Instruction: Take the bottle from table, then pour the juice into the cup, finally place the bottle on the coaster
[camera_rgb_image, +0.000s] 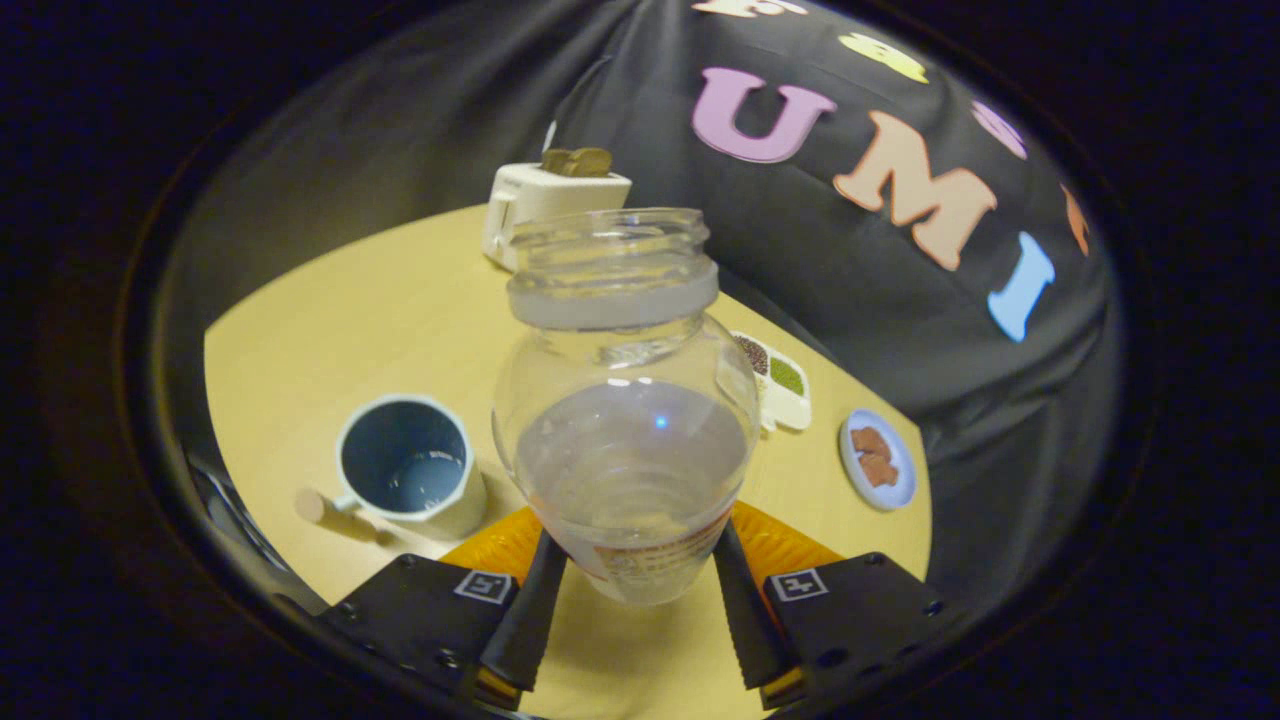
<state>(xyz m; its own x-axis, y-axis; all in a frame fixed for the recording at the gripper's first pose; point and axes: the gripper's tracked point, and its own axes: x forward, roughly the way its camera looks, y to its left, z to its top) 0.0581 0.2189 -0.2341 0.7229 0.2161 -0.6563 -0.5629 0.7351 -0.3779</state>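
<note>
A clear plastic bottle (625, 400) with no cap stands upright between my fingers, partly filled with a pale liquid. My gripper (636, 580) is shut on the bottle's lower body, one finger on each side. Under and behind the bottle lies an orange coaster (785, 545), showing on both sides of it. Whether the bottle rests on the coaster or hangs just above it, I cannot tell. A white cup (410, 465) with a blue inside and a wooden handle stands left of the bottle on the yellow table (330, 320).
A white toaster (545, 205) with bread in it stands at the table's far edge. A white divided dish (782, 385) with grains and a small blue plate (877, 458) with brown pieces sit to the right of the bottle.
</note>
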